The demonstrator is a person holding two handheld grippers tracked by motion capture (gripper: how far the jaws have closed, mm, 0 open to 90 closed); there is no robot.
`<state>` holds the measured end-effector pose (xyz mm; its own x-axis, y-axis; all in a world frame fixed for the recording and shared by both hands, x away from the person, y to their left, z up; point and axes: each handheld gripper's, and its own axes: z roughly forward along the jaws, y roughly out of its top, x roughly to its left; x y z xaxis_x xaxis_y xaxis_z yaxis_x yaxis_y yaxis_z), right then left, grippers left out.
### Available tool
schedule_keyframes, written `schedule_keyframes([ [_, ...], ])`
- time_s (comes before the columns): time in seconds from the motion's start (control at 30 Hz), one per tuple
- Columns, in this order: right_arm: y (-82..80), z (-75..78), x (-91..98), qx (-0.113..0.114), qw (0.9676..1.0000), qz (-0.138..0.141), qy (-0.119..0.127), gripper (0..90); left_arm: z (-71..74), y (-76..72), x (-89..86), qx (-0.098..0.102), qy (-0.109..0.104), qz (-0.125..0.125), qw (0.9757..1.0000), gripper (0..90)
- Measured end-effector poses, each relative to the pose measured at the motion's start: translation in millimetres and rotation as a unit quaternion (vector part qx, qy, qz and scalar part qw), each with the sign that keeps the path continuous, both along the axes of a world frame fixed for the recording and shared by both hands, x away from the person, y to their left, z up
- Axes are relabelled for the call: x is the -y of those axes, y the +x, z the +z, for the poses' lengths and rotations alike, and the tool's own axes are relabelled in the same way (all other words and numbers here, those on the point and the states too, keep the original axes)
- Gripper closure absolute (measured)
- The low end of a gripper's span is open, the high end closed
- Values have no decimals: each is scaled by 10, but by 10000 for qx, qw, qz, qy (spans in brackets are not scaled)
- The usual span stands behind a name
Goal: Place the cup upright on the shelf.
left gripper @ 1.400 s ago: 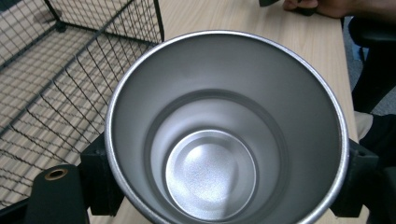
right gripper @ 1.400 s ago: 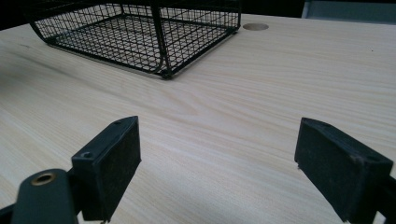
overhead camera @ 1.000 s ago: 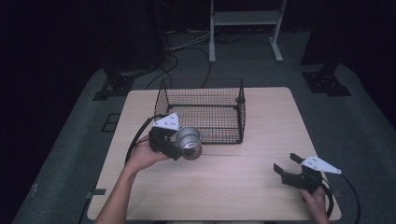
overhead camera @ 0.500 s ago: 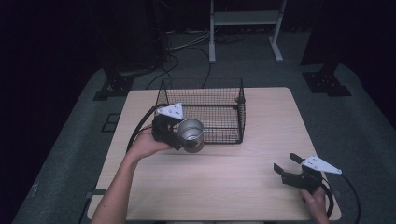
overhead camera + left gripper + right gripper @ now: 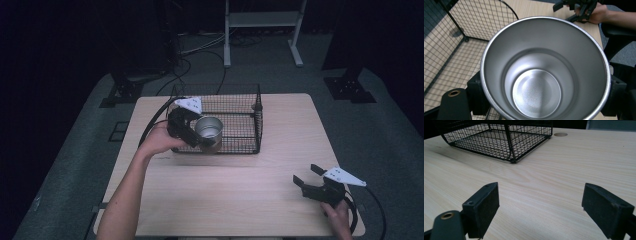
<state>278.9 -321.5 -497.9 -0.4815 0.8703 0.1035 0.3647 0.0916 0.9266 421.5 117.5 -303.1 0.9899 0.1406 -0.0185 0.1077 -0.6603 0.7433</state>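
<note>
Pale wooden table (image 5: 240, 190) lying under your 2 tongs, your left gripper (image 5: 192, 131) pinching the steel cup (image 5: 208, 132) above the wire basket (image 5: 240, 117), your right gripper (image 5: 314, 184) spreading wide, gripping nothing.

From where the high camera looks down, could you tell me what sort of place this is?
Probably a lab or studio set up for recording handling work: a lone wooden table on grey carpet with dark surroundings, loose cables on the floor, a white equipment stand behind, and handheld grippers such as the right gripper.
</note>
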Motion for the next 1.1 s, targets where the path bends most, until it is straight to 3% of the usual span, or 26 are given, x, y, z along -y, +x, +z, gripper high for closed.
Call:
schedule_keyframes([
  [0.23,1,-1,5,8,10000,17,22,137,85,111,74,101,98,-111,9998,177],
  [0.47,0,-1,4,20,10000,24,16,137,178,292,157,101,108,-35,9999,178],
  [0.6,0,-1,7,18,10000,29,32,137,202,413,188,43,31,82,10000,178],
  [0.83,-3,0,6,12,10000,38,35,137,197,629,238,-21,79,301,9995,178],
  [1.1,-3,0,7,20,10000,53,38,137,84,818,298,-57,183,637,9978,177],
])
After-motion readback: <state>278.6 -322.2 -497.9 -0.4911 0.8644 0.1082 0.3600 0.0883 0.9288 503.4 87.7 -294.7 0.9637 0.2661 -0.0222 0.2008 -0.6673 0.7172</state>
